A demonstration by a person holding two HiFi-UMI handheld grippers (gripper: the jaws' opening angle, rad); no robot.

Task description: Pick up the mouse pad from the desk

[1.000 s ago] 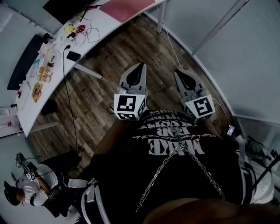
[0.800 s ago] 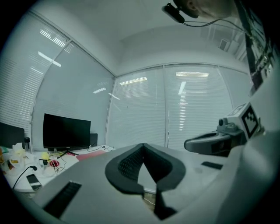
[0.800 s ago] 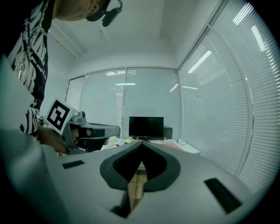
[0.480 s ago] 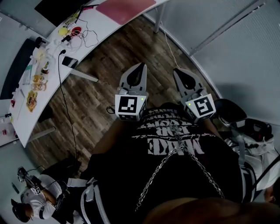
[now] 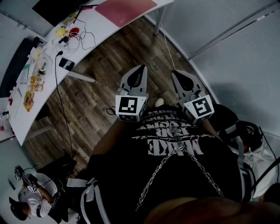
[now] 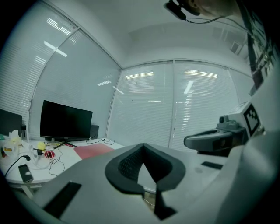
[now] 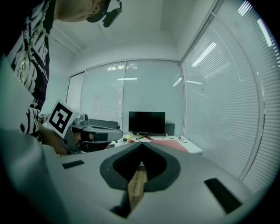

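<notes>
Desk (image 5: 104,24) holds mouse pad (image 5: 125,9), well beyond left claw (image 5: 141,67) and right claw (image 5: 175,72).

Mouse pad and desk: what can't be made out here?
- mouse pad: head view, far side cut off by top edge; right gripper view, near edge hidden by right gripper.
- small desk items: head view, too small and dim to identify.
- monitor: head view, cut by top edge.

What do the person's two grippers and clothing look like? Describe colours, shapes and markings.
The left gripper and right gripper are pale grey, tapering to a point, with black padded fingers. Each carries a white cube with black square markers. The person wears a black shirt with white lettering and a silver chain.
</notes>
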